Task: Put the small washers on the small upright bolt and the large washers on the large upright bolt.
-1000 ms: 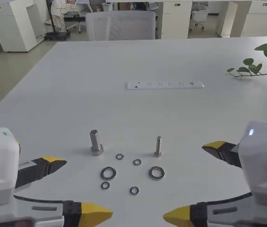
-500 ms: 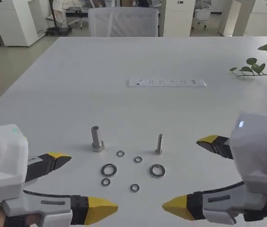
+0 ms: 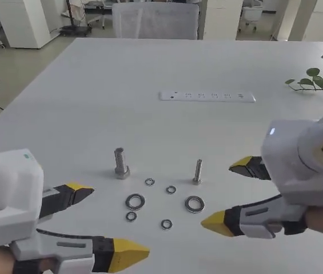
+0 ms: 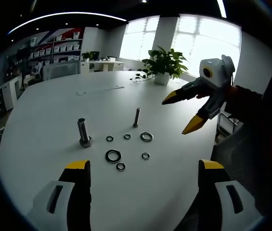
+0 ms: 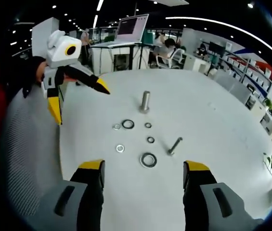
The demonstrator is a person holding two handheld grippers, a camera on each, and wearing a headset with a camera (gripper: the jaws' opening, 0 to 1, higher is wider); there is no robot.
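Observation:
A thick upright bolt and a thin upright bolt stand on the white table. In front of them lie two large washers and several small washers, one of them between the bolts. My left gripper is open at the near left, with nothing between its jaws. My right gripper is open just right of the thin bolt, also holding nothing. The left gripper view has the thick bolt, the thin bolt and the right gripper. The right gripper view has both bolts.
A white power strip lies across the table behind the bolts. Leaves of a plant reach in at the far right. A grey chair stands at the far edge.
My right gripper has moved forward and left, closer to the thin bolt and the right large washer. The left gripper has edged forward slightly. The washers and bolts have not moved.

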